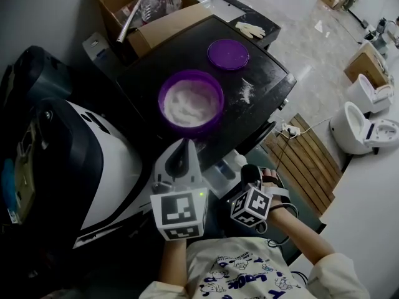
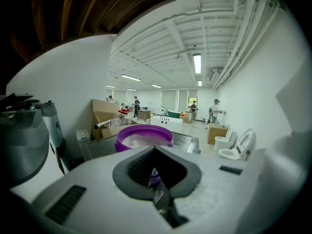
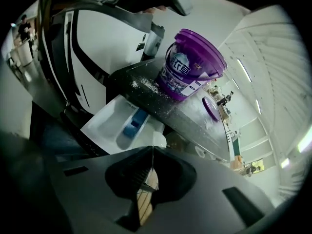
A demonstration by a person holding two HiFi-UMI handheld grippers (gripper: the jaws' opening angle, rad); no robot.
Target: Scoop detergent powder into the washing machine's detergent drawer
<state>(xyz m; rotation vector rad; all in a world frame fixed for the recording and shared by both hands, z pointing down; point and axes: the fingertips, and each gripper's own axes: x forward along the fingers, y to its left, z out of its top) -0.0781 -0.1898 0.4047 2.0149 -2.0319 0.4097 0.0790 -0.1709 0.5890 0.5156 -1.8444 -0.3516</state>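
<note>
A purple bucket (image 1: 191, 101) of white detergent powder stands open on the dark washing machine top (image 1: 262, 73), with its purple lid (image 1: 228, 53) lying behind it. My left gripper (image 1: 185, 144) is shut and empty, its tips just short of the bucket's near wall (image 2: 144, 136). My right gripper (image 1: 248, 172) is lower and to the right, also shut with nothing in it. In the right gripper view the white detergent drawer (image 3: 109, 123) stands pulled out with a blue insert (image 3: 132, 123), below the bucket (image 3: 190, 65). No scoop shows in any view.
Spilled powder (image 1: 246, 92) streaks the machine top. A cardboard box (image 1: 149, 14) with a bottle and white gloves (image 1: 250, 28) lie behind. A white-and-black appliance (image 1: 93, 167) sits at left. Wooden slats (image 1: 305, 157) and toilets (image 1: 361, 123) are at right.
</note>
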